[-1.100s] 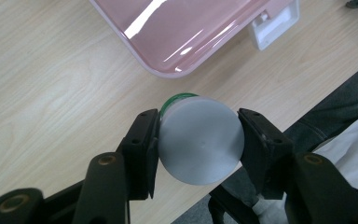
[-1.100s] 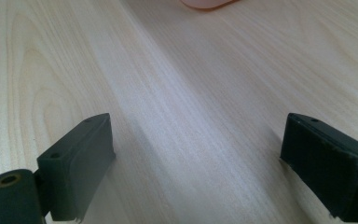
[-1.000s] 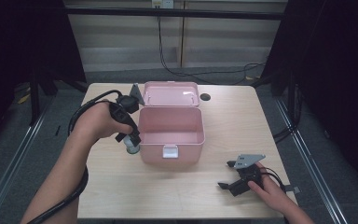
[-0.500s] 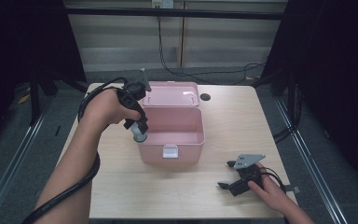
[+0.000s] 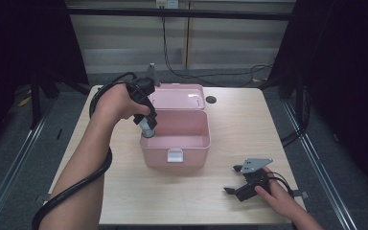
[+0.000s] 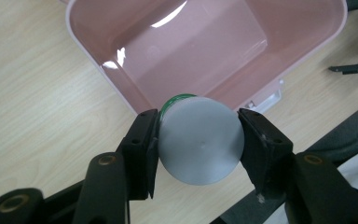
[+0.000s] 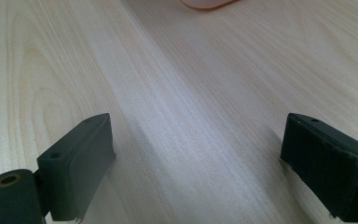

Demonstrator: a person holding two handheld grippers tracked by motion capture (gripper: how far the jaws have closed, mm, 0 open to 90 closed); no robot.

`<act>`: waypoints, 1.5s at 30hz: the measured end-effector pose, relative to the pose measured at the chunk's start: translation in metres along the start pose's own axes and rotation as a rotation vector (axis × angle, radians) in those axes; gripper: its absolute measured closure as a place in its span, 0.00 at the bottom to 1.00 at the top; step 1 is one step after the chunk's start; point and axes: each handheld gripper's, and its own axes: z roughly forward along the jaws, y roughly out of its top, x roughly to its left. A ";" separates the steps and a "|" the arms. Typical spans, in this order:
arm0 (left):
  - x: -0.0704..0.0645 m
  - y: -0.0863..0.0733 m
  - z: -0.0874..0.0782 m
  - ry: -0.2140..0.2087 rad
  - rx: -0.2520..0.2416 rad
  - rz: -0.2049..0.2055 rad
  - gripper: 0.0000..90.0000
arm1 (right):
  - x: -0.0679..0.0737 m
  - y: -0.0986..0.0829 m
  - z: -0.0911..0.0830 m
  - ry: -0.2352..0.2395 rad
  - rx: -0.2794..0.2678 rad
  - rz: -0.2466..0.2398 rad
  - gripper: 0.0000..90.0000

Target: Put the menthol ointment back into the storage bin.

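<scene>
While the right tool (image 5: 236, 185) rests on the tabletop (image 5: 249, 120) near its front right corner, the left tool (image 5: 146, 125) hangs over the left wall of the open pink box (image 5: 191, 143). In the left gripper view, the left tool (image 6: 198, 135) has its two black jaws pressed against the sides of a small can (image 6: 200, 140), one on either side, pinching it. The can (image 5: 147, 128) shows a flat grey end toward the camera and a thin green edge behind it. It is held in the air, right above the box's near rim, partly over the inside of the box (image 6: 205, 46) and partly over the wood beside it. The box's inside is bare and glossy, and its lid (image 5: 177, 97) lies folded back behind it. A white latch (image 5: 175, 155) sits on the box's front wall.

In the right gripper view, the right tool (image 7: 205, 158) has its jaws spread wide apart with only bare wood between them, and a pink corner of the box (image 7: 207, 3) shows at the top edge. The two tools are well apart, with the box between them.
</scene>
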 end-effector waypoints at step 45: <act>0.007 0.053 0.071 0.038 0.022 -0.208 0.56 | 0.000 0.000 0.000 0.000 0.000 0.000 0.10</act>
